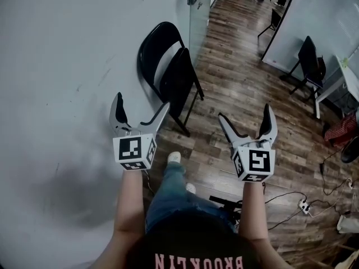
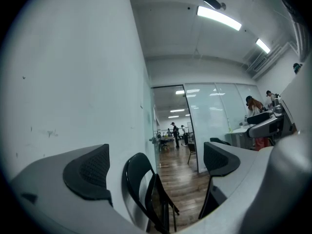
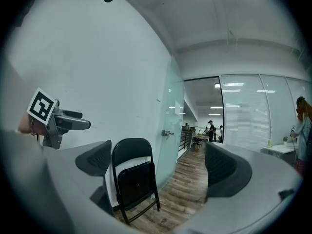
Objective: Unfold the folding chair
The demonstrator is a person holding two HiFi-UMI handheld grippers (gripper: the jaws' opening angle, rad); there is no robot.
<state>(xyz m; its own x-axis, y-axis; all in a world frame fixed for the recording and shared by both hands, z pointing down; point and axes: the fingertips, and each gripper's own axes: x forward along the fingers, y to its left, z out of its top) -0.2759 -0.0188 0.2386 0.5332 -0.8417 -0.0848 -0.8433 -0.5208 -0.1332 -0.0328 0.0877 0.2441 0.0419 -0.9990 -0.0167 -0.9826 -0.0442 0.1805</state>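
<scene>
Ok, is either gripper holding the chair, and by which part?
Nothing held: left gripper and right gripper are both open and empty, clear of the folding chair leaning folded against the wall.

One word can be read: "BROOKLYN", in pale red capital letters across the person's black shirt (image 1: 196, 250). It sits at the bottom edge of the head view and appears upside down to the camera. The cube (image 1: 133, 152) on the left gripper (image 1: 142, 100) and the cube (image 1: 255, 162) on the right gripper (image 1: 244, 112) bear black-and-white square code patterns, not letters.
</scene>
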